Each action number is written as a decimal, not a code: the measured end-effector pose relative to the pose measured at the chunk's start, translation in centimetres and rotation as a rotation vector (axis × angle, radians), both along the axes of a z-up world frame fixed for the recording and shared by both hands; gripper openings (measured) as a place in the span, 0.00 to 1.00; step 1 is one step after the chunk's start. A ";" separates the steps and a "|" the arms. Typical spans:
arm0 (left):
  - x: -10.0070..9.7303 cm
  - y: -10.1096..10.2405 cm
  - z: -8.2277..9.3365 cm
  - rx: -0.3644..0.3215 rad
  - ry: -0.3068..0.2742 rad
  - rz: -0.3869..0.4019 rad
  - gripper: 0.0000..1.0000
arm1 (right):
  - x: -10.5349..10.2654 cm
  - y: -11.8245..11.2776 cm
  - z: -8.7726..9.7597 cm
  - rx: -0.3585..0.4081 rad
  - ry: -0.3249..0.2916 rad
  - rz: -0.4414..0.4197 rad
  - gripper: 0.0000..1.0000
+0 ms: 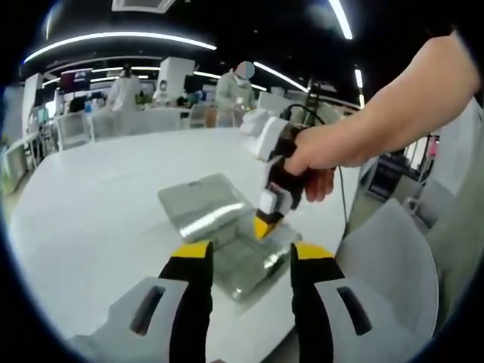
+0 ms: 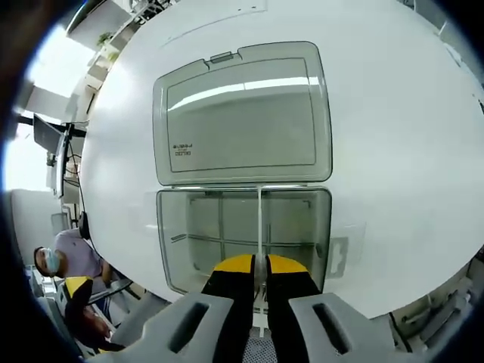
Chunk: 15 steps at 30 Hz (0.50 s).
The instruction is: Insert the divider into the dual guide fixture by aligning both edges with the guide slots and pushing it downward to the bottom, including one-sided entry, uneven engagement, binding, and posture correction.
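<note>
While the clear box [image 2: 243, 234] sits open on the white counter [image 2: 408, 166] | right gripper [image 2: 259, 265] fingers pinch the thin divider [image 2: 259, 219] upright inside it | left gripper [image 1: 249, 261] fingers spread, hovering near.

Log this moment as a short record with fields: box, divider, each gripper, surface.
box: clear plastic box with its lid swung open flat, on the white table
divider: thin clear divider upright along the middle of the box
right gripper: right gripper shut on the divider's near edge, over the box; a hand holds it
left gripper: left gripper open, holding nothing, short of the box
</note>
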<state>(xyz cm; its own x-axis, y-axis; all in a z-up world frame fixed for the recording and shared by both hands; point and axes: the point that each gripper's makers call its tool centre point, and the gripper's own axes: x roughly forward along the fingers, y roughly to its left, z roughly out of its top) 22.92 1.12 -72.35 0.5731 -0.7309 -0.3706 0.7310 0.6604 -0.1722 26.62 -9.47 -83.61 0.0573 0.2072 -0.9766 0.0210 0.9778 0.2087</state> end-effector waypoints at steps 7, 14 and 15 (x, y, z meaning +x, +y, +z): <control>0.1 0.1 0.1 -0.004 -0.001 0.004 0.38 | -0.6 0.2 0.2 -0.005 -0.004 -0.004 0.00; 0.1 -0.1 0.2 -0.004 0.001 0.002 0.38 | -0.6 0.3 -0.1 -0.008 -0.028 -0.002 0.00; 0.1 -0.1 0.2 -0.003 0.000 0.001 0.38 | -0.6 0.3 -0.1 -0.010 -0.031 0.004 0.00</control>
